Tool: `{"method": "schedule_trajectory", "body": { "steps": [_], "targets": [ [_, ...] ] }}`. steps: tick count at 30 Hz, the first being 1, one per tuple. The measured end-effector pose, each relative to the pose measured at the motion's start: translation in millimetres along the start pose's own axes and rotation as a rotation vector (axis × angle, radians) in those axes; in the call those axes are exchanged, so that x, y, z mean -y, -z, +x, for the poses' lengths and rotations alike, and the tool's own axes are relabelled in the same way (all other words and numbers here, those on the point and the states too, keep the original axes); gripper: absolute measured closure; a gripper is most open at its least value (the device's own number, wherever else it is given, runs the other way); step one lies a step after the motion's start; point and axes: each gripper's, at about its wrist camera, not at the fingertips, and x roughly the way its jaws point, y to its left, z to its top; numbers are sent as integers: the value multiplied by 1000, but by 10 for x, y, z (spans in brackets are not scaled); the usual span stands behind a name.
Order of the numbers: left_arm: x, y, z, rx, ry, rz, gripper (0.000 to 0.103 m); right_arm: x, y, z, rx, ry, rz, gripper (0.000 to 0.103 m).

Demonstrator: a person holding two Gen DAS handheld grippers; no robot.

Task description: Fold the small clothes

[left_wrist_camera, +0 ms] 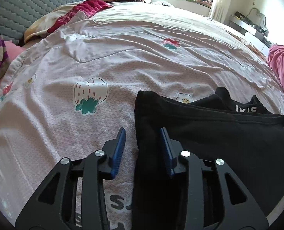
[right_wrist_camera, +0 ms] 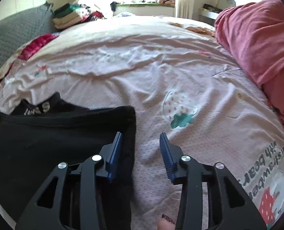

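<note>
A small black garment with white lettering lies on the pink patterned bedspread. In the left wrist view its left edge runs between the fingers of my left gripper, which is open. In the right wrist view the same black garment lies at the left. Its right edge sits between the fingers of my right gripper, which is open. The garment looks folded, with a lettered band showing at its far side.
A pink blanket is bunched at the bed's right side. A stack of folded clothes and a grey quilted headboard are at the far left. A red cloth lies near the far edge. A window is behind.
</note>
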Motion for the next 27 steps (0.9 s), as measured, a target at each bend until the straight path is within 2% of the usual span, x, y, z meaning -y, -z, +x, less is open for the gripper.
{"method": "schedule_trajectory", "body": {
  "steps": [2, 5, 7, 12, 14, 19, 25, 27],
  "targets": [
    [-9, -12, -9, -7, 0, -7, 68, -7, -23, -101, 33, 28, 3, 48],
    [-32, -31, -35, -14, 5, -20, 62, -77, -53, -262, 70, -7, -6, 43],
    [-44, -46, -58, -15, 7, -26, 58, -194, -57, -381, 98, -38, -31, 33],
    [-90, -95, -135, 0, 14, -51, 51, -577, -5, -634, 139, -140, -108, 18],
    [-110, -117, -166, 5, 18, -59, 42, -769, 41, -719, 146, -183, -152, 15],
    [-178, -175, -202, 6, 18, -86, 32, -1332, 254, -922, 137, -289, -280, 12],
    [-309, -213, -204, -18, 41, -129, 30, -2033, 617, -1070, 118, -386, -442, 9],
    [-344, -219, -215, -25, 49, -138, 30, -2223, 739, -1090, 115, -395, -488, 9]
  ]
}}
